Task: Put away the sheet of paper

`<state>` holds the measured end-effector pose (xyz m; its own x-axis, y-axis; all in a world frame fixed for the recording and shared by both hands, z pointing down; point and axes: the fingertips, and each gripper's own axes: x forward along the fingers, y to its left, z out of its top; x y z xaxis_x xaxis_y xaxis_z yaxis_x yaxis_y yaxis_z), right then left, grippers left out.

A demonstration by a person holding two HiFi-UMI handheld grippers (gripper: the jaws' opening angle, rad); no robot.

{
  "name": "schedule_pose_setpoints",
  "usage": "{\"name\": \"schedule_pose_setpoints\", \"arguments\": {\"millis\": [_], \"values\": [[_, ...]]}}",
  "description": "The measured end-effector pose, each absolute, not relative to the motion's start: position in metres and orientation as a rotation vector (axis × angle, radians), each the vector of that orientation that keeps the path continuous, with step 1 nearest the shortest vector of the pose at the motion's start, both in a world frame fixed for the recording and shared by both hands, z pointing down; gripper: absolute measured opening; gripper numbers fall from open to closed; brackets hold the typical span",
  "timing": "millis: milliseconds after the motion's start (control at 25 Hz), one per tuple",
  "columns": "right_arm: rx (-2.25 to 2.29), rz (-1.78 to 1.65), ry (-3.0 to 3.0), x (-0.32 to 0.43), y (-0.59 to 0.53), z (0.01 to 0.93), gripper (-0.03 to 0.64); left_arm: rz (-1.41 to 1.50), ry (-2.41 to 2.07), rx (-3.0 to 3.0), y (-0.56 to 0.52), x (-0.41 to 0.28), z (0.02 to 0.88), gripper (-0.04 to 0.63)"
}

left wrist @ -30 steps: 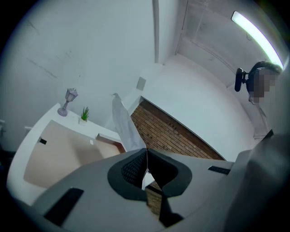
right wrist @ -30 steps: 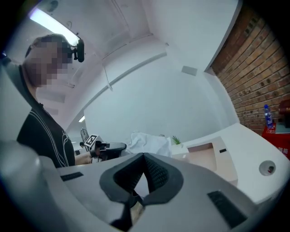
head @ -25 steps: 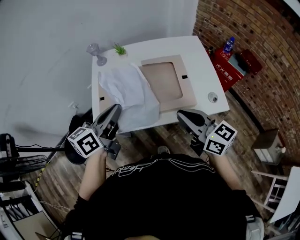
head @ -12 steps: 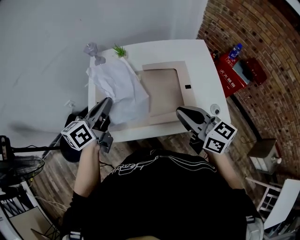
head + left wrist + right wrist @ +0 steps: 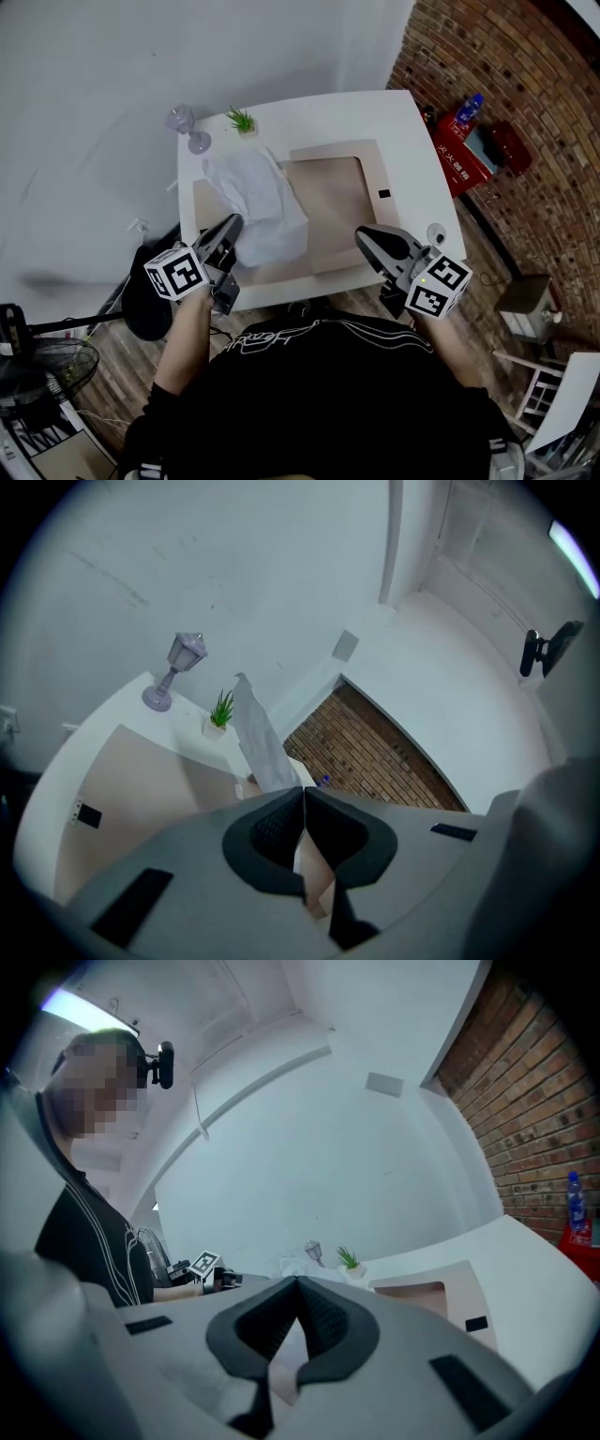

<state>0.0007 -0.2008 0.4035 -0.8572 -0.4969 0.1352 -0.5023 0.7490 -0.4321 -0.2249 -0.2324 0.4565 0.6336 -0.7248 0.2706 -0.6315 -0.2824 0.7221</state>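
Note:
A crumpled white sheet of paper (image 5: 258, 202) lies bunched over the left half of a tan folder (image 5: 333, 192) on the white table (image 5: 403, 122). My left gripper (image 5: 232, 223) is shut on the sheet's near left edge. In the left gripper view the paper (image 5: 261, 742) stands up out of the closed jaws of that gripper (image 5: 303, 789). My right gripper (image 5: 361, 234) sits at the folder's near edge. Its jaws (image 5: 296, 1281) are closed, with a tan strip showing in the gap behind them. The folder (image 5: 422, 1293) stretches away to its right.
A small glass lamp (image 5: 185, 127) and a potted plant (image 5: 244, 120) stand at the table's far left corner. A small round fitting (image 5: 433, 231) sits near the right front corner. A red box (image 5: 459, 150) and a brick wall are to the right, and a fan (image 5: 37, 361) stands to the left.
The sheet has gathered into a tighter bunch over the folder. My left gripper has come in toward the table's front edge with it. The right gripper stays at the folder's near edge.

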Motion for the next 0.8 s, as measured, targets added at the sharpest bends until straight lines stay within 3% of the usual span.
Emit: {"name": "schedule_pose_setpoints", "arguments": {"millis": [800], "values": [[0.973, 0.763, -2.859, -0.007, -0.204, 0.413, 0.002, -0.082, -0.911, 1.879, -0.241, -0.219, 0.516, 0.034]]}}
